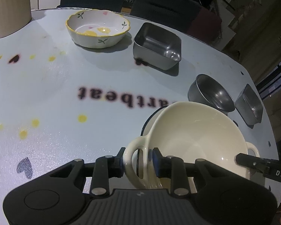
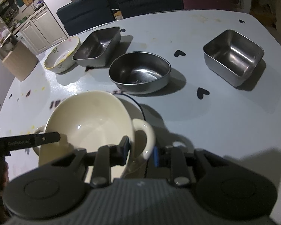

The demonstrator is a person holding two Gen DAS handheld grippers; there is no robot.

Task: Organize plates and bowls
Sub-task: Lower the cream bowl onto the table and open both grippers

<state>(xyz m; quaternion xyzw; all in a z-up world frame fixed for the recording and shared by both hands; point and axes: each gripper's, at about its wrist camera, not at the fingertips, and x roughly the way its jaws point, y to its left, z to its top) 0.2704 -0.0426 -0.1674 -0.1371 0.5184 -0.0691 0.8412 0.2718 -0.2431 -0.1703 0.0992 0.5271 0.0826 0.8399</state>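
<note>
A cream two-handled bowl [image 1: 194, 131] [image 2: 88, 123] hangs slightly tilted over a dark-rimmed plate [image 1: 144, 126] [image 2: 138, 105] on the pale blue table. My left gripper [image 1: 138, 161] is shut on the bowl's left handle [image 1: 130, 150], one pad outside the loop and one against the bowl wall. My right gripper [image 2: 140, 151] is shut on the opposite handle [image 2: 147, 131] in the same way. The right gripper's finger [image 1: 242, 159] shows at the far handle in the left wrist view. The left gripper's finger [image 2: 46, 137] shows at the bowl's rim in the right wrist view.
Behind the bowl stand a flower-painted bowl [image 1: 98, 29] [image 2: 62, 56], a square steel tray [image 1: 157, 45] [image 2: 97, 46], a round steel bowl [image 1: 211, 93] [image 2: 140, 71] and a second square steel container [image 1: 250, 105] [image 2: 233, 56]. A beige box [image 1: 9, 11] [image 2: 16, 60] sits far left. Chairs line the far table edge.
</note>
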